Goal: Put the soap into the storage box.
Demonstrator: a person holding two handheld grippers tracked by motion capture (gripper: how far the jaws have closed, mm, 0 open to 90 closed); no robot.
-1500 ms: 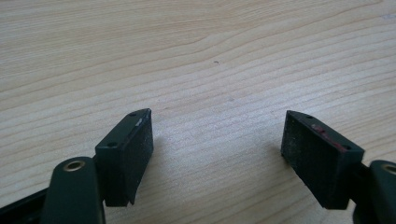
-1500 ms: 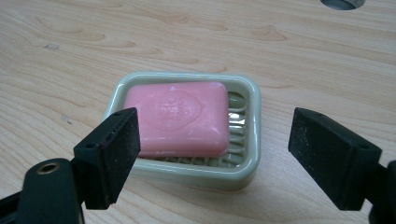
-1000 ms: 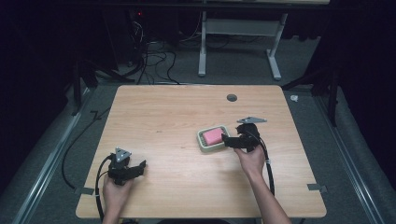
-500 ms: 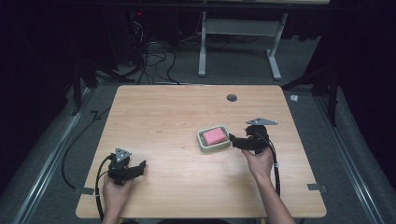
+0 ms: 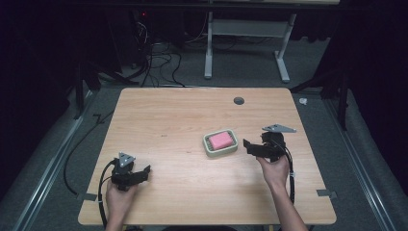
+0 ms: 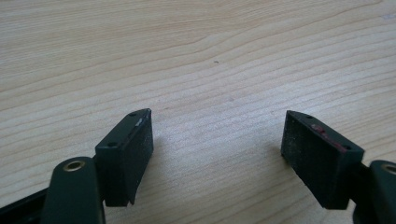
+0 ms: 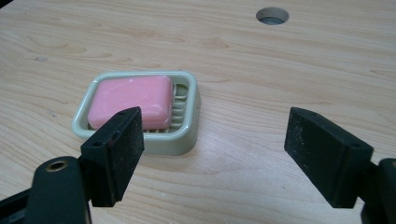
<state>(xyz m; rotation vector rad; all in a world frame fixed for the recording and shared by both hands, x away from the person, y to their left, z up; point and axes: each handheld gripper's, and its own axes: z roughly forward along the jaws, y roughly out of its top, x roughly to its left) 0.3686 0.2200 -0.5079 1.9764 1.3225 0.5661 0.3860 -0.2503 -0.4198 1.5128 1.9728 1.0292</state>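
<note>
A person sits at the near edge of a pale wooden surface [image 5: 183, 120], forearms coming in from below, one pair of tongs in each hand.

Nearest, at the front left, the left tongs [image 5: 139, 174] rest low over bare wood, jaws spread wide with nothing between them. In the left gripper view the left tongs [image 6: 217, 154] frame plain wood grain.

A little farther in, on the right side, the right tongs [image 5: 248, 147] hover just beside a pale green soap dish [image 5: 220, 143], jaws spread and pointing toward it. A pink bar of soap [image 5: 219, 139] lies flat inside the dish. In the right gripper view the right tongs [image 7: 212, 154] are open and empty; the soap dish [image 7: 184, 140] sits ahead and to the left of the gap, apart from both jaws, with the soap [image 7: 128, 100] filling most of it over a ribbed floor.

The soap looks settled in its dish, so the step in hand is probably either a release just finished or a reach about to begin (the pictures alone do not settle which). A grasp would call for swinging the jaws leftward to straddle the dish or bar.

Beyond the dish the surface lies open up to a round cable hole [image 5: 238, 100] near the far edge. The dish sits well in from every edge, leaving wide room to move.
</note>
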